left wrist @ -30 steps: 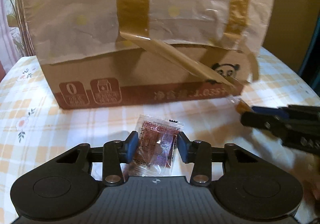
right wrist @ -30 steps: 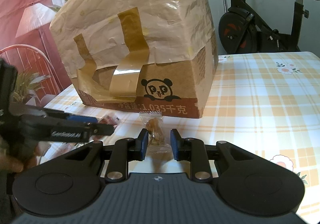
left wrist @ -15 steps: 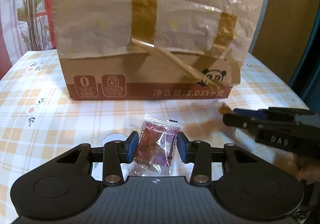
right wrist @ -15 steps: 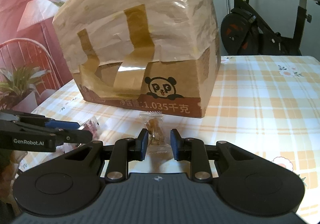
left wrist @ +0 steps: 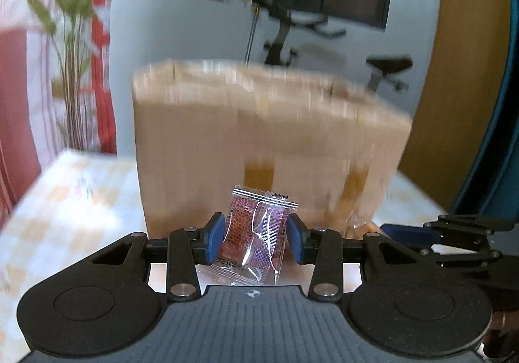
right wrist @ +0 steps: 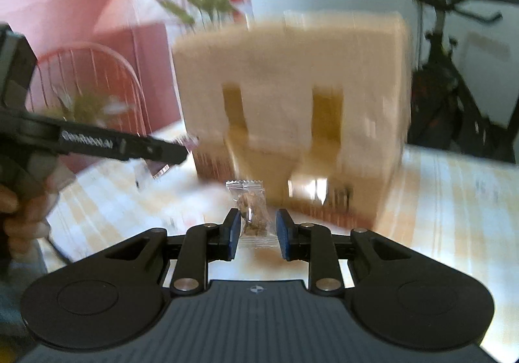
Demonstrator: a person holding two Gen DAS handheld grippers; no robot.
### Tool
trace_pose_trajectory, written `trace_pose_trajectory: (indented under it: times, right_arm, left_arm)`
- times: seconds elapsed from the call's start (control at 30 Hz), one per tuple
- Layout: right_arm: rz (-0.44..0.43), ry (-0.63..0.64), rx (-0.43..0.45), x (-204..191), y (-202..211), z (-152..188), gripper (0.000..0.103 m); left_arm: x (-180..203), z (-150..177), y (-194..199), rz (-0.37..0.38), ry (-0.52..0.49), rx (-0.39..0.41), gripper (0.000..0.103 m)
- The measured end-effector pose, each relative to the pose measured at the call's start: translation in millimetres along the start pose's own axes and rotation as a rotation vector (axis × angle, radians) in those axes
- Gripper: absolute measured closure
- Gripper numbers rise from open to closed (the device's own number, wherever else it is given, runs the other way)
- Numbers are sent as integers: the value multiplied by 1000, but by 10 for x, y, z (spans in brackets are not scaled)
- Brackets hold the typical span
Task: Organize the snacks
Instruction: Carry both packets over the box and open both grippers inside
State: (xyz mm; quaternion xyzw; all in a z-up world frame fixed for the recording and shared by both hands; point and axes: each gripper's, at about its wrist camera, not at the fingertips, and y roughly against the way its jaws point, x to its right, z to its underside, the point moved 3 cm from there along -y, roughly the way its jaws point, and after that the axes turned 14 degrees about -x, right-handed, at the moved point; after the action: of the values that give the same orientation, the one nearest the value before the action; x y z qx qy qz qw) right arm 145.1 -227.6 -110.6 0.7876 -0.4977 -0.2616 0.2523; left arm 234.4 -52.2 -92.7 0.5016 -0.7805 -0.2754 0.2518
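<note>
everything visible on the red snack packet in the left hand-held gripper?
The red snack packet is a small clear plastic sachet with crimped, serrated end seals, a red patterned print and reddish contents. It stands roughly upright, top seal tilted slightly right, clamped at its sides between the blue pads of the left hand-held gripper. It is held off the table, in front of the blurred cardboard box. Nothing else touches it.

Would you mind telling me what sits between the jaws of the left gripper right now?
A clear red-printed snack packet sits between the jaws of the left gripper, pinched on both sides, seen in the left wrist view.
</note>
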Motion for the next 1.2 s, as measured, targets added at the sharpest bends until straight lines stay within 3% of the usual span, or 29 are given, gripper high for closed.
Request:
trace_pose_trajectory:
  times: [0.27,0.4,0.5,0.67,0.87,1.03,1.2]
  right_arm:
    - [-22,50,163,23,177,-994,77]
    - [63,73,164,90,12,-1355,77]
    - [135,38,115,217,-208,-1547,77]
    - [251,18,-1,468,-552,-1712,77]
    - [324,-22,-57,606,-718,-1744,76]
    - [349,-31,-68,617,-701,-1719,76]
    - [338,-32,-69,578,-630,-1720,63]
  left_arm:
    - [-57,-893,150,-8,-35,166,59]
    - [-110,-1275,-106,-50,-45,160,58]
    - [-175,-1454,-305,-67,-38,128,58]
    - [-158,-1545,-624,-100,-52,61,58]
    - [-171,-1511,-733,-113,-47,32,56]
    - [-191,-1477,-705,-130,-60,30,38]
    - [-208,-1462,-578,-134,-35,36,27]
